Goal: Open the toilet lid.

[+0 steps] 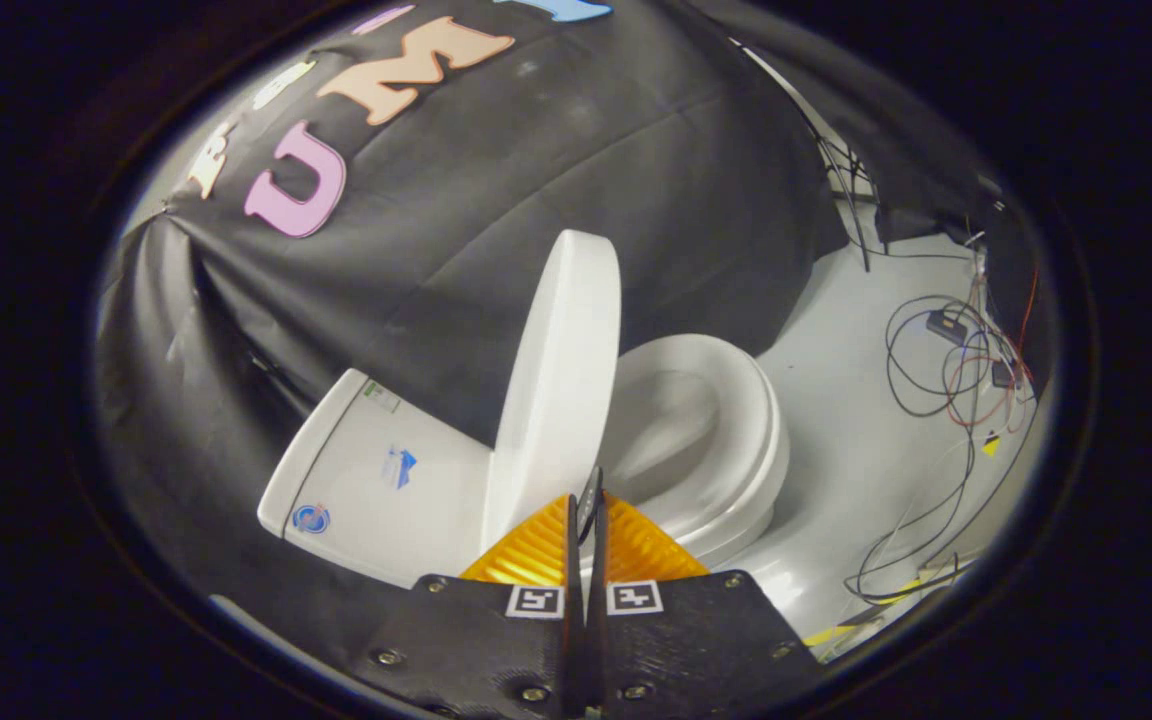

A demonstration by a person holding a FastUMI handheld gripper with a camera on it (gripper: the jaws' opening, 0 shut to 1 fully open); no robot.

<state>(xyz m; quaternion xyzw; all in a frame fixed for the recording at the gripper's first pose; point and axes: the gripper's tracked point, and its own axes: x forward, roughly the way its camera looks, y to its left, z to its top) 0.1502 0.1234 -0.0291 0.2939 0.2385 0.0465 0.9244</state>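
Lid (558,385) stands raised, near upright, edge-on just ahead of gripper (588,505), long axis running up and away toward tank (376,470). Seat (736,430) and bowl lie open right of lid. Gripper clenched, fingers together, holding nothing; tips close to lid's lower edge, contact unclear. Task looks nearly done.

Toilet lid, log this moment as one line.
toilet lid: raised, upright | seat: down | hand-held gripper: shut, holding nothing, tips at lid's lower edge | cables: on floor

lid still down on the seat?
No. The lid stands raised off the seat, just ahead of the shut claw.
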